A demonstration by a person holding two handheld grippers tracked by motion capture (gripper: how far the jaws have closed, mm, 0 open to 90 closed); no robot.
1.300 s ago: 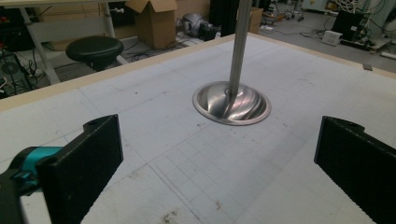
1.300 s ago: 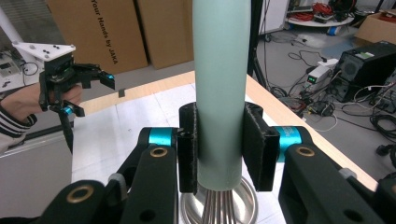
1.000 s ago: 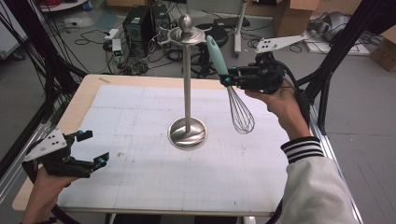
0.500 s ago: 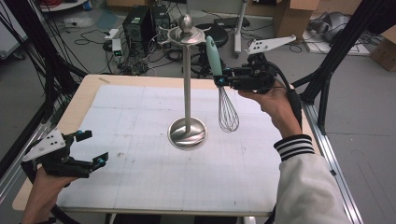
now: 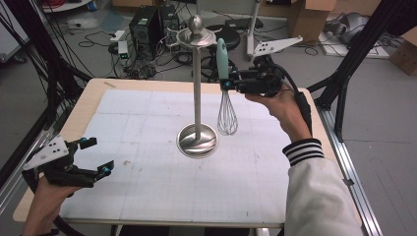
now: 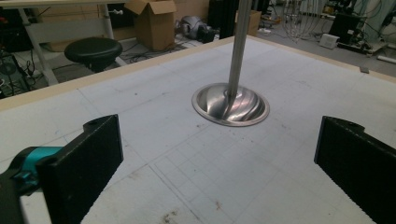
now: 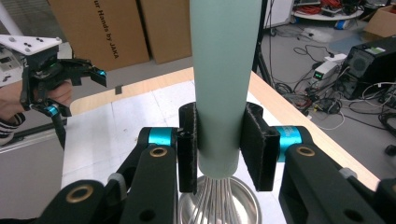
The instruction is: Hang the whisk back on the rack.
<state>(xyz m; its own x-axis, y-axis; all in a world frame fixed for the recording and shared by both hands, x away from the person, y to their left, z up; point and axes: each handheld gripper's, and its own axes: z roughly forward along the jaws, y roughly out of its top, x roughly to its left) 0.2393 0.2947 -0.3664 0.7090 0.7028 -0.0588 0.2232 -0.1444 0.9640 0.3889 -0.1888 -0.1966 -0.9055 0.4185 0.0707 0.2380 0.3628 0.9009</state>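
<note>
Mint-handled whisk [image 5: 225,93] clamped by right hand-held gripper [image 5: 229,84] | left hand-held gripper [image 6: 219,154] wide | left view: stand base ribbed [image 6: 231,105]

Glossy metal stand [image 5: 197,137]; wire whisk [image 5: 226,105], matt handle; wood-edged table [image 5: 88,101].

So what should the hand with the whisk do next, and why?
Probably raise the whisk a little and bring its handle top toward the stand's top disc. The right gripper is shut on the mint handle, holding the whisk upright beside the pole, clear of the table. The left gripper waits open.
</note>
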